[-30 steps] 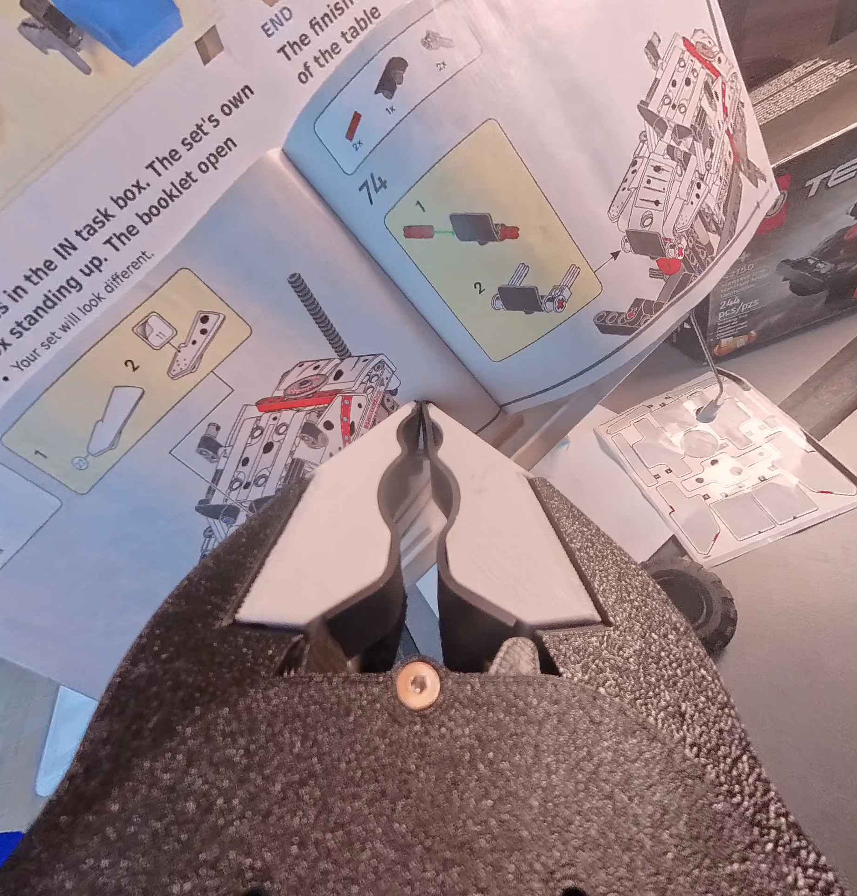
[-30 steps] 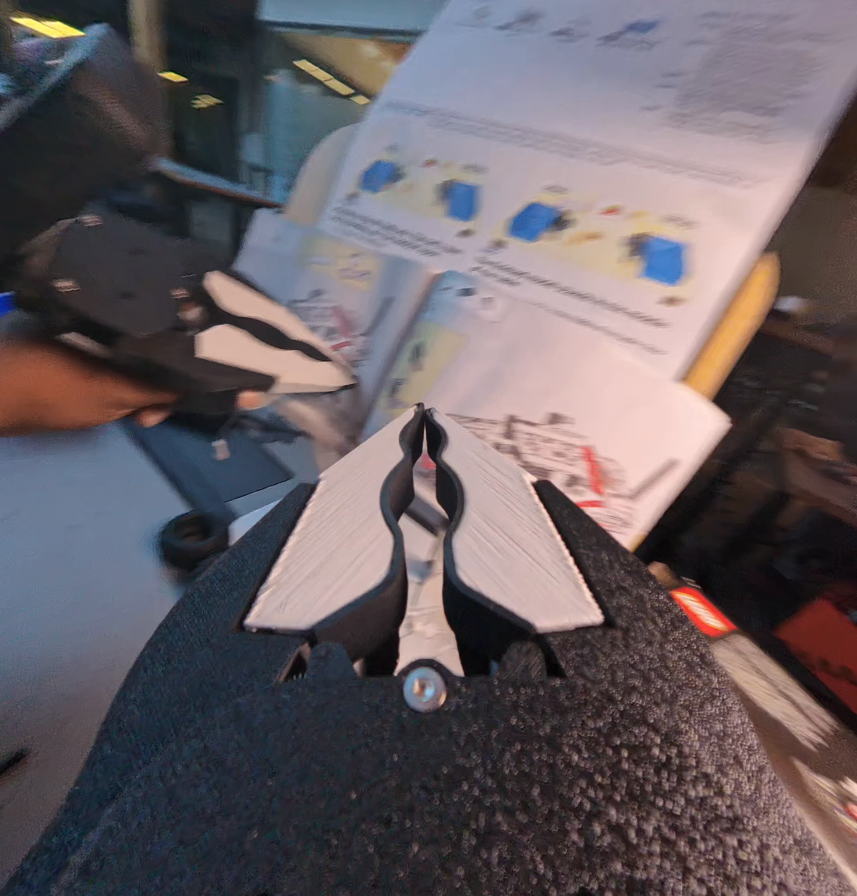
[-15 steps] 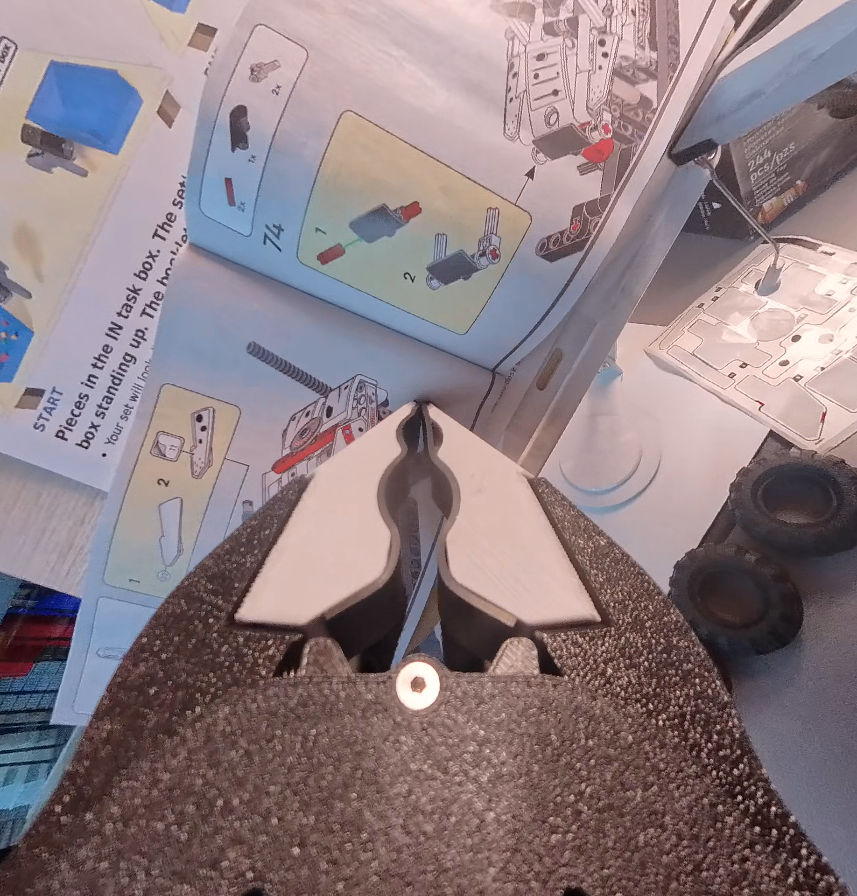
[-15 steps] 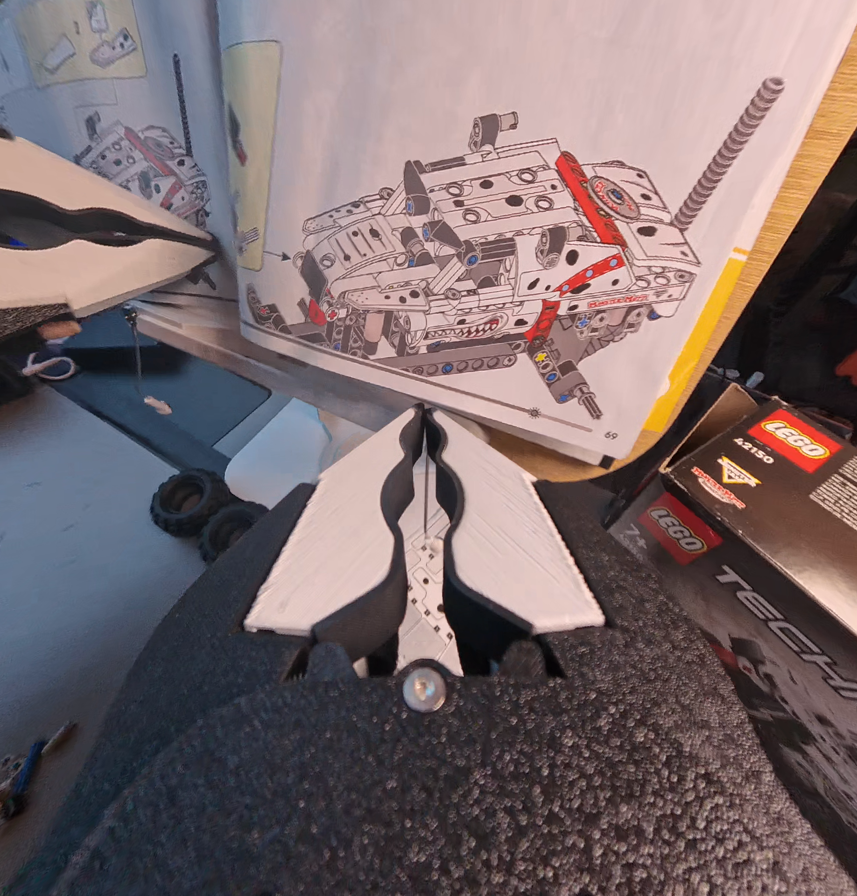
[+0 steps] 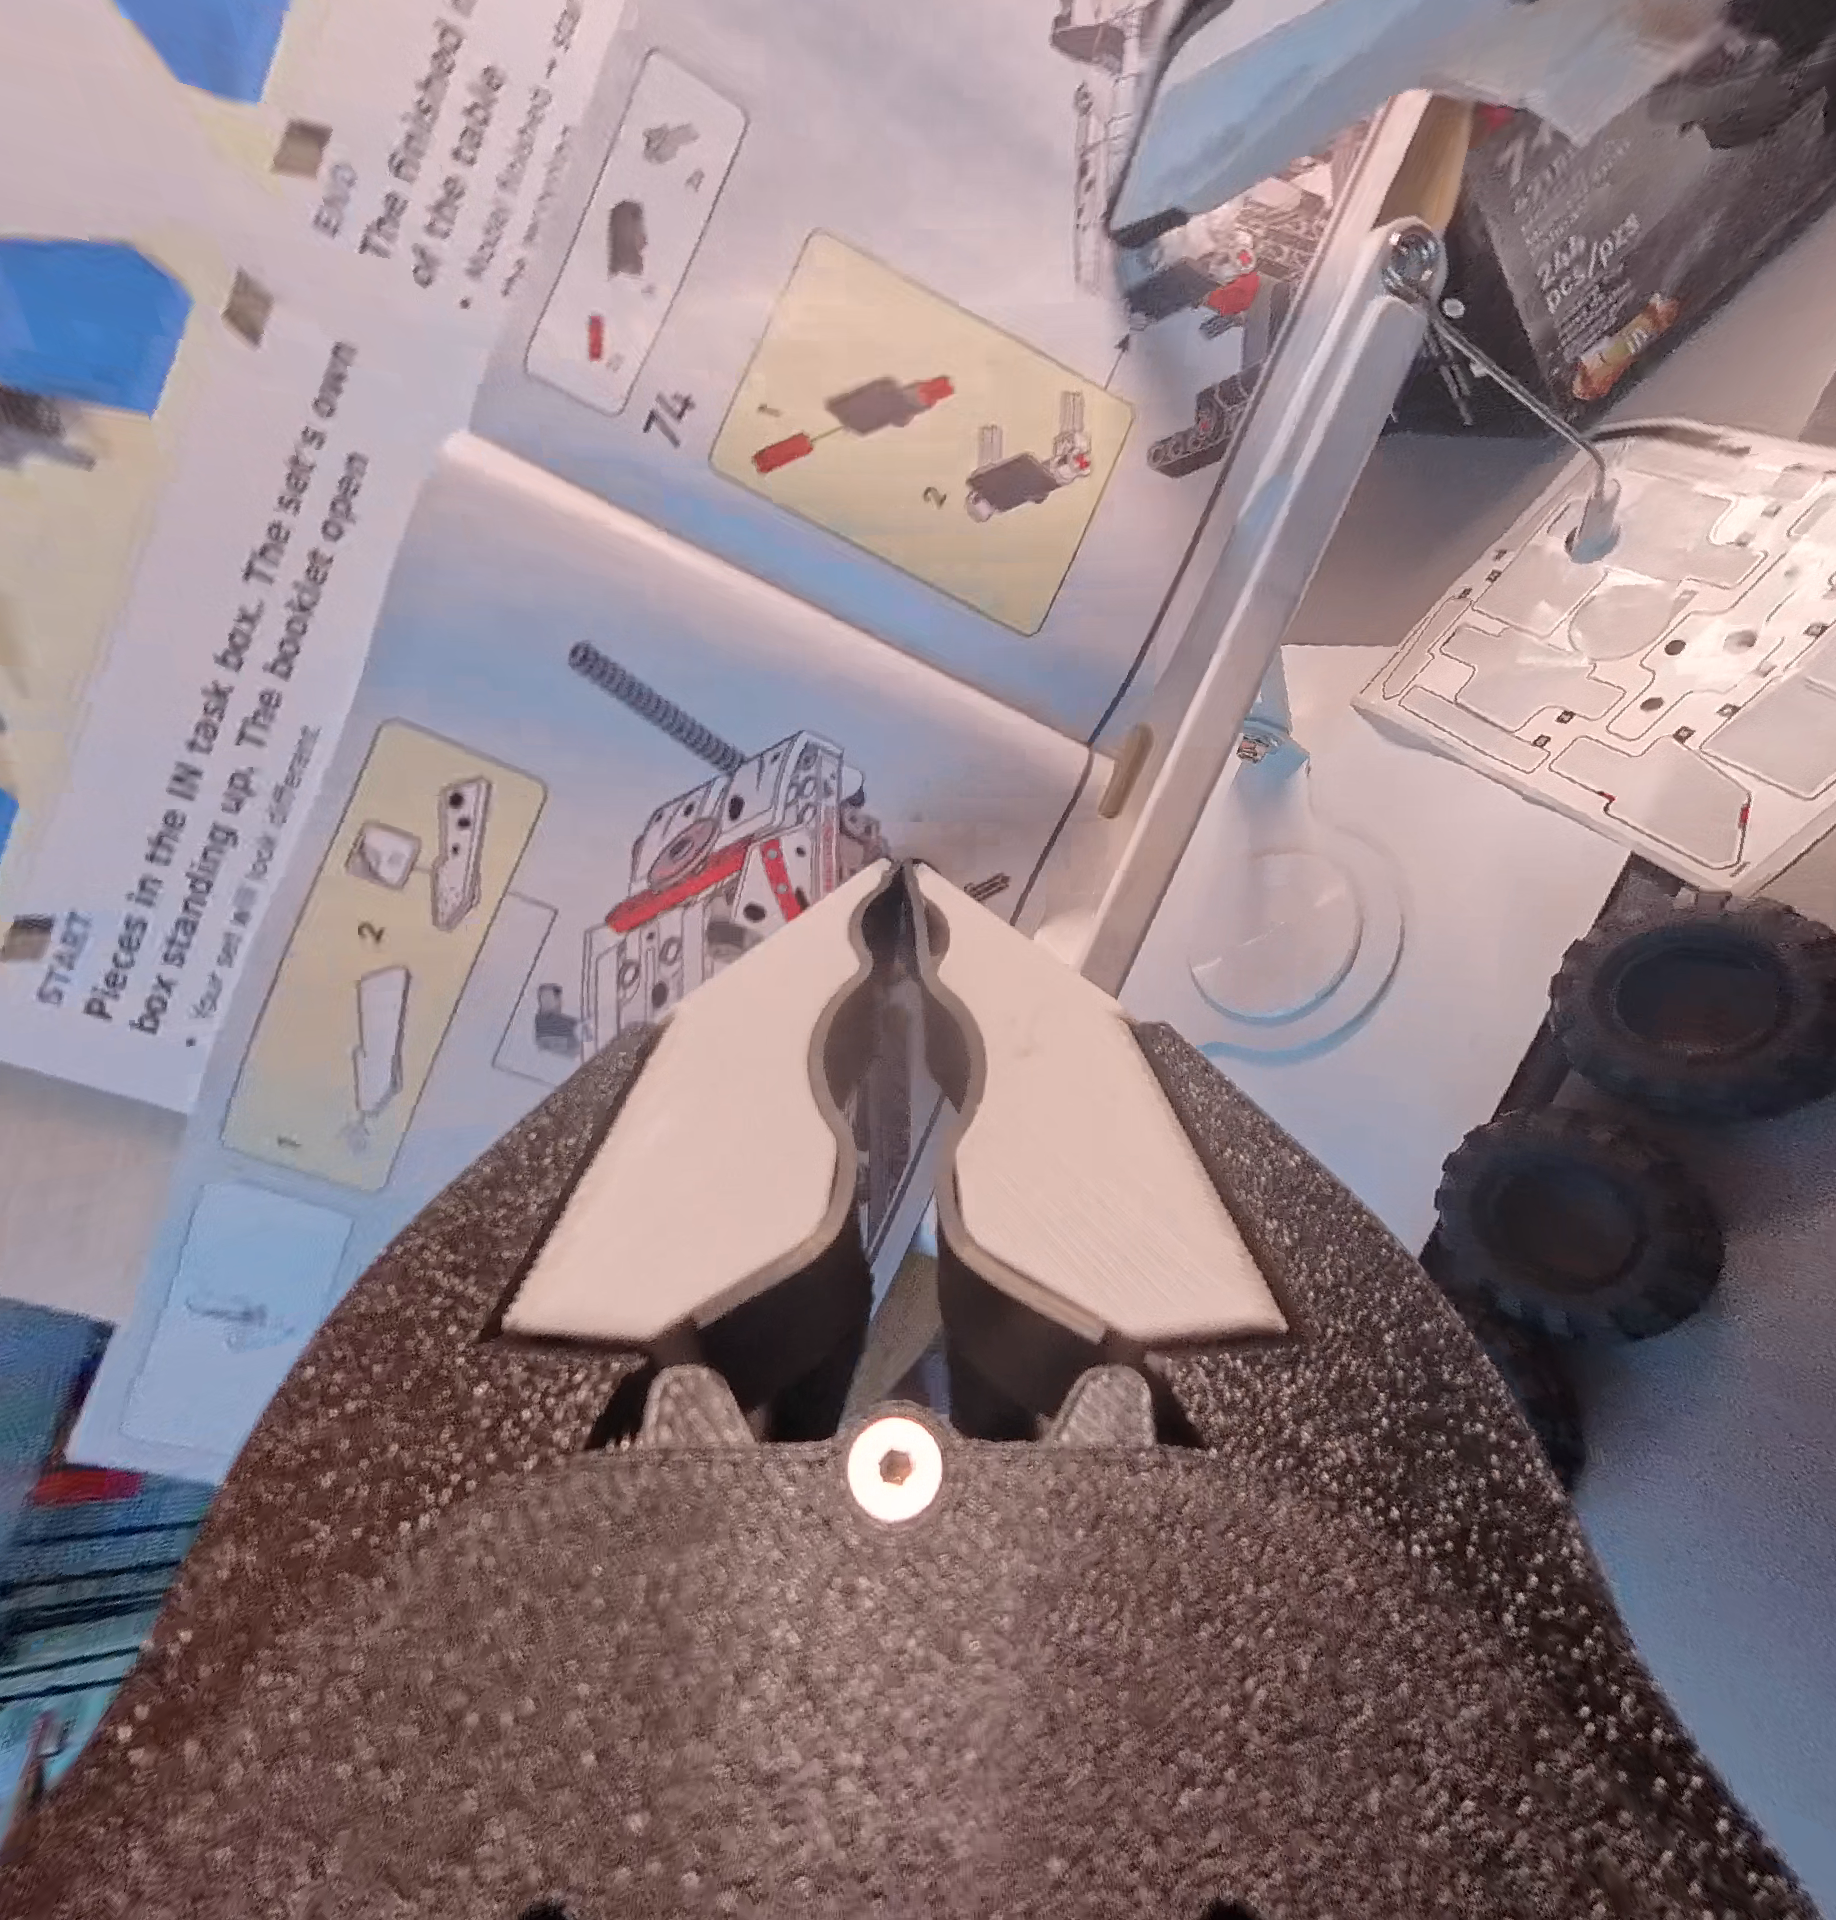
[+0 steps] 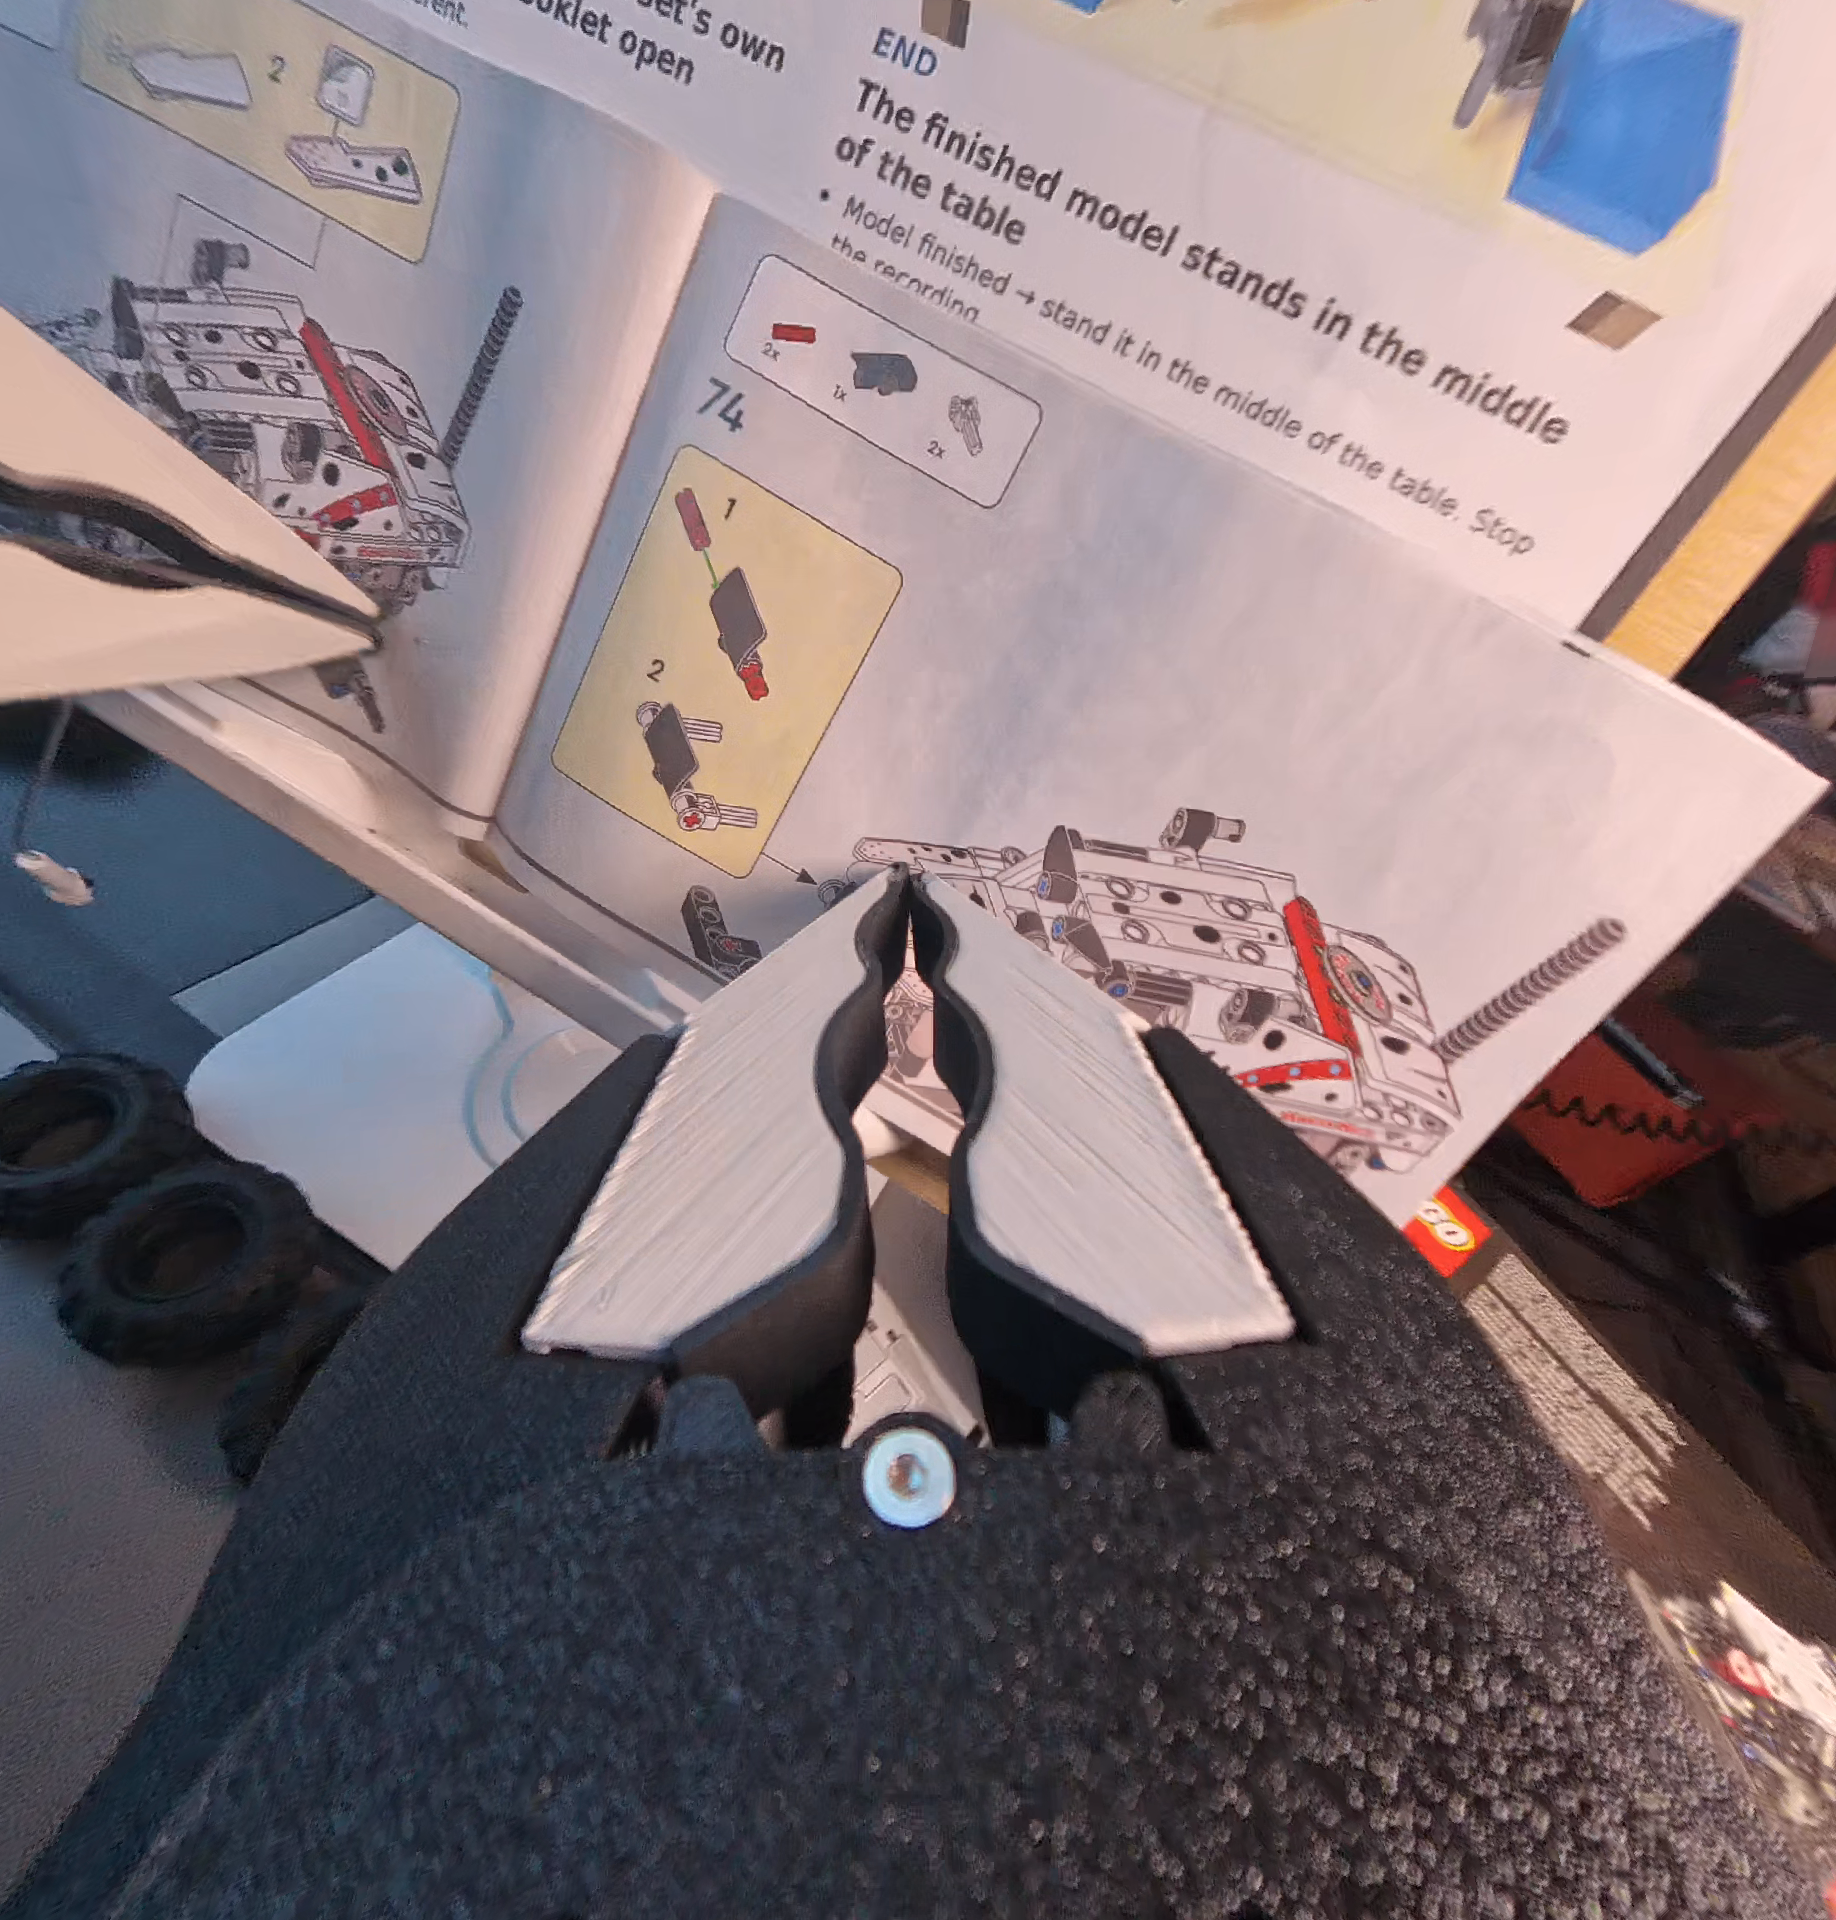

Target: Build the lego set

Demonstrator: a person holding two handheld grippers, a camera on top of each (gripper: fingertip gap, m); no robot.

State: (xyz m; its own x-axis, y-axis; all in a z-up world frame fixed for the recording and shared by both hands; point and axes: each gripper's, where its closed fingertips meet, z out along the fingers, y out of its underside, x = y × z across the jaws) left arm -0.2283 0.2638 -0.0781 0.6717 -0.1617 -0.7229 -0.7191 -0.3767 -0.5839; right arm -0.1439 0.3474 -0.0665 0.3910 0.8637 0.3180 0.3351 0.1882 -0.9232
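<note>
Lego booklet (image 6: 1153,665) open mid-frame; left tongs (image 5: 901,873) and right tongs (image 6: 906,878) both clenched, tips meeting, gripping nothing; tyres (image 5: 1714,1003) right.

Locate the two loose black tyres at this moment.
The black tyres lie side by side on the table at the right edge of the left wrist view, just below the sticker sheet; the right wrist view shows them at lower left.

A big white paper with writing and blue box pictures (image 6: 1309,187) stands at the back (partly hidden). It leans on a tan wooden board (image 6: 1745,499). A white stand (image 5: 1298,935) with a round foot sits on the grey table (image 5: 1672,1558)
</note>
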